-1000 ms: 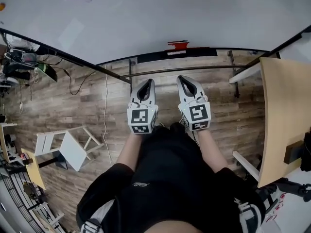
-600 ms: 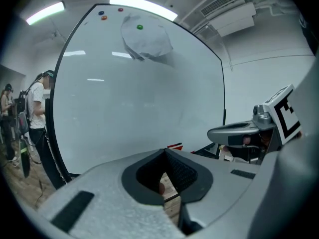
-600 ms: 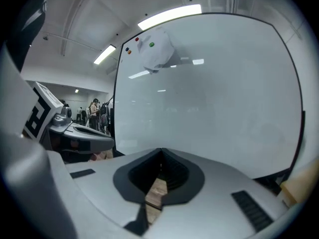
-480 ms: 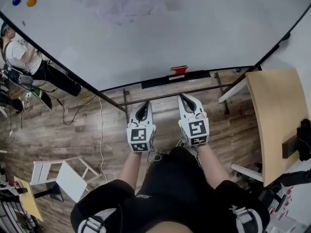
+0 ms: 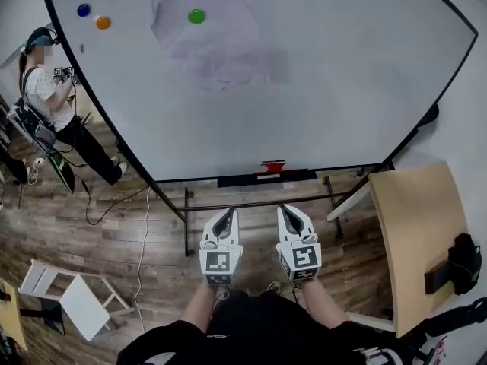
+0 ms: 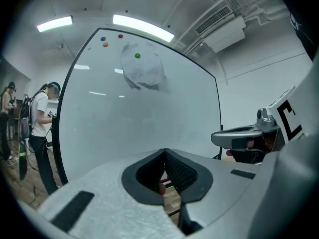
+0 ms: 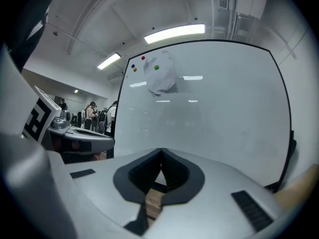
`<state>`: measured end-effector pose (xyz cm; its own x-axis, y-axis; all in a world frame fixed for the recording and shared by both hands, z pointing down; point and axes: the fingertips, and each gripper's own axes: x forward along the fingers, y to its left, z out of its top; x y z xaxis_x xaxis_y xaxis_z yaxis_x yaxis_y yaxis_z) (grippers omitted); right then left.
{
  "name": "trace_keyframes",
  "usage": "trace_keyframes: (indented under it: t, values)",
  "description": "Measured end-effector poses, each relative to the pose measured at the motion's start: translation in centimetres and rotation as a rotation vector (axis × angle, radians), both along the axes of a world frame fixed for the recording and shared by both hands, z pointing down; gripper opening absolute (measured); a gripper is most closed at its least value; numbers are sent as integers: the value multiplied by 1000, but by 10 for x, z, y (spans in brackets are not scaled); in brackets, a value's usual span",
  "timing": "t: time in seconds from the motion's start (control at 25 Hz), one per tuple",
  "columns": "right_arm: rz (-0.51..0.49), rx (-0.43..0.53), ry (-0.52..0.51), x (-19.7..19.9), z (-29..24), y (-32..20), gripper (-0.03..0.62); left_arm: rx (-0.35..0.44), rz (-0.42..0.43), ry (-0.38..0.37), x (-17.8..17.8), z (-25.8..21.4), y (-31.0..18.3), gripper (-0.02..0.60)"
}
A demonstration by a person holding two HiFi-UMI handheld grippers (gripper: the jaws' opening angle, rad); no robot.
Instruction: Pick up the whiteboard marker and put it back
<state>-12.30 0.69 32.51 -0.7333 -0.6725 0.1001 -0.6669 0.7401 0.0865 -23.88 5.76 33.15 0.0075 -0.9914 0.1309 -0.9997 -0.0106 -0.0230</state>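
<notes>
Wood-plank floor (image 5: pixel 114 234) is seen from above, with a large whiteboard (image 5: pixel 319 90) on a stand filling the upper half. At far left a person (image 5: pixel 53 105) stands beside the board's edge. Small magnets (image 5: pixel 196 16), blue, orange and green, are stuck near the board's top left.

Below centre, the left gripper (image 5: pixel 226 214) is held out with its jaws pressed together and nothing between them, as that gripper's own view confirms. Just right of it, the right gripper (image 5: pixel 285 211) is likewise closed and empty.

Ahead of both, on the black tray (image 5: pixel 236 179) along the board's bottom edge, a small red item is seen, probably the marker (image 5: pixel 272 166), though it is too small to be sure. Its long axis appears to run left to right along the tray. It is placed between the two grippers' lines, nearer the right one, and well apart from both. At far right a wooden table (image 5: pixel 415 234) is partly shown.
</notes>
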Motion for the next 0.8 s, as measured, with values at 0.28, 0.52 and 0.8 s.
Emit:
trace_keyframes:
  t: [0.28,0.52,0.8]
  values:
    - [-3,19,-40,22,-3,-1,2,9,3,14,33,13,-2,6]
    - [-32,18,-41,30,-7,-4,2,17,-28,17,42,8,-6,6]
    - [-49,15,-55,28,-13,-2,2,35,-54,17,40,2,-4,6]
